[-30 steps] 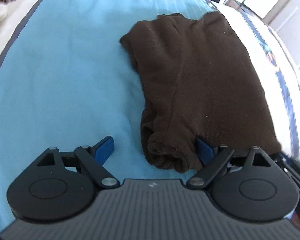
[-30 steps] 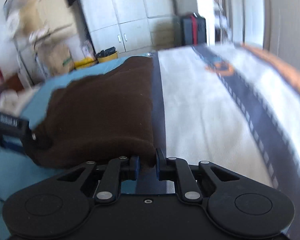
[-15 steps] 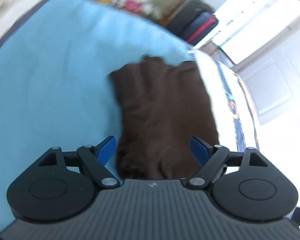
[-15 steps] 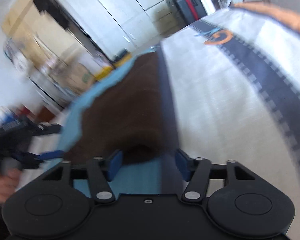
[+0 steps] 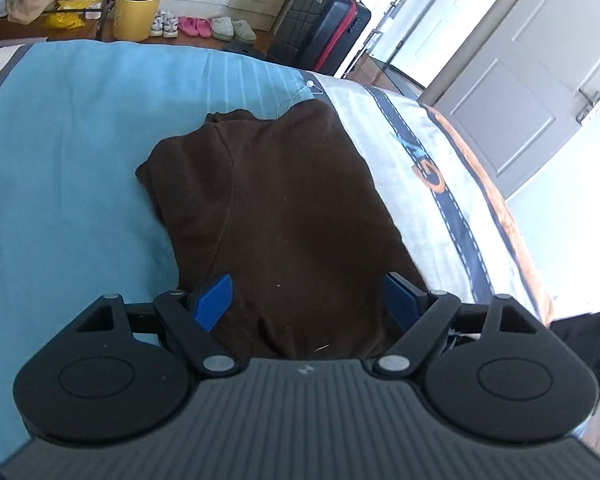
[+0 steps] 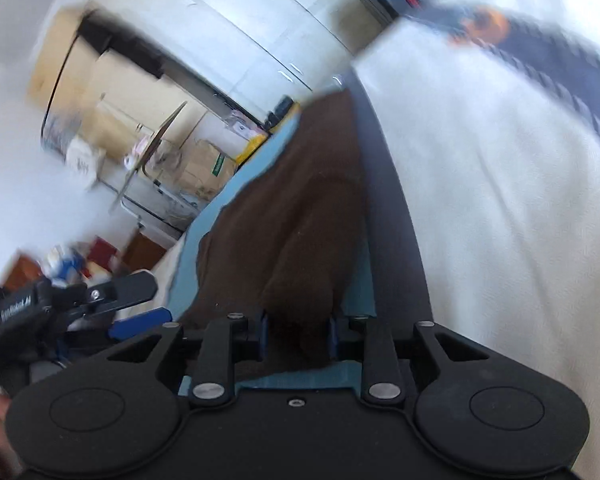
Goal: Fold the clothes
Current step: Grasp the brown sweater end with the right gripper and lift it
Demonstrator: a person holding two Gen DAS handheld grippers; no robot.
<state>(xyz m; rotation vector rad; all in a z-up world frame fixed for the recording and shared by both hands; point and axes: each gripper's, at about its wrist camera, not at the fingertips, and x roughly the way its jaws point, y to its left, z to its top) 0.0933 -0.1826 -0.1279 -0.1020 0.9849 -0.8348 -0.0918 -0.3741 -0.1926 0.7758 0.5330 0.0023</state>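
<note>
Left wrist view: my left tool [image 5: 307,299] stands released, its blue pads straddling the near end of the brown garment [image 5: 284,208], which lies folded on the bed [image 5: 68,168] across the blue sheet's edge. In the right wrist view, my right tool [image 6: 296,334] is closing on a ridge of that cloth's near edge. I judge another fold is starting; next, lift both corners evenly. A second ago the right tool pinched the hem tight, then released.
</note>
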